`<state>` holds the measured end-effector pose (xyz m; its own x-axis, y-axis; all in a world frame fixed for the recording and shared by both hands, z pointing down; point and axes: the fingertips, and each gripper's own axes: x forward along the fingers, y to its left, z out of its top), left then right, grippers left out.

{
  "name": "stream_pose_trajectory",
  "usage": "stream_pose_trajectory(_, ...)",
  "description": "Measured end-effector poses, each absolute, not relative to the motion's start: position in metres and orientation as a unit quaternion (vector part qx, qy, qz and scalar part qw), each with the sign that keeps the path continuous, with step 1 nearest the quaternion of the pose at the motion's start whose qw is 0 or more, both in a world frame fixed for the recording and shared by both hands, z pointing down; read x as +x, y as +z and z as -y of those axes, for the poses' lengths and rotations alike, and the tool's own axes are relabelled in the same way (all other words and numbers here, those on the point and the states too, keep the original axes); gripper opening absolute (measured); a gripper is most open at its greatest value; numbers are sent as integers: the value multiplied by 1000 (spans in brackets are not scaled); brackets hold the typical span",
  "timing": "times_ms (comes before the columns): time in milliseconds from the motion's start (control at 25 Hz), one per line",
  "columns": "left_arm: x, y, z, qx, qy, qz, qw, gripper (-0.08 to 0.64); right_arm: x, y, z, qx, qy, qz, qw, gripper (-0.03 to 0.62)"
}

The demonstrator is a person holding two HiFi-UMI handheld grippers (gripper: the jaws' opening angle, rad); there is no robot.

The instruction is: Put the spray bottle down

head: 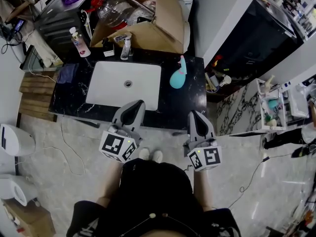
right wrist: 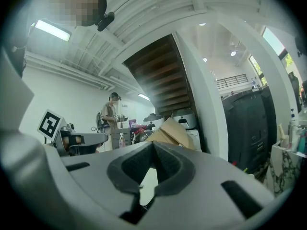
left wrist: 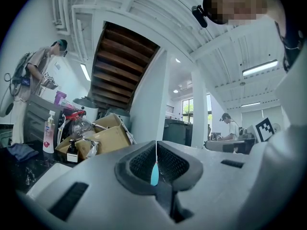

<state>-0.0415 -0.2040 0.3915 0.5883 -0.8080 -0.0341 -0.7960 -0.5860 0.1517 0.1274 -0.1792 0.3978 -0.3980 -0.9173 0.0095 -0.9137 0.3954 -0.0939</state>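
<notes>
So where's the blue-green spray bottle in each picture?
Head view: the bottle is on the counter, right of the sink.
Left gripper view: a thin teal sliver low in the middle, seen between the jaws.
Right gripper view: not in it.
Shared landmark: the cardboard box.

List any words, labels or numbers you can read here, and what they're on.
No text is readable in any view.
White bottle: pink label, too small to read.
Dark bottle: white label, too small to read.
Marker cubes: square patterns only, no words.
</notes>
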Motion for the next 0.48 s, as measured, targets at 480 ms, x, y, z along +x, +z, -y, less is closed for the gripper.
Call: stream_pose_trajectory(480,-39,394,205,893,-52,442,67,11,130,400,179,-556,-45,-830,18,3)
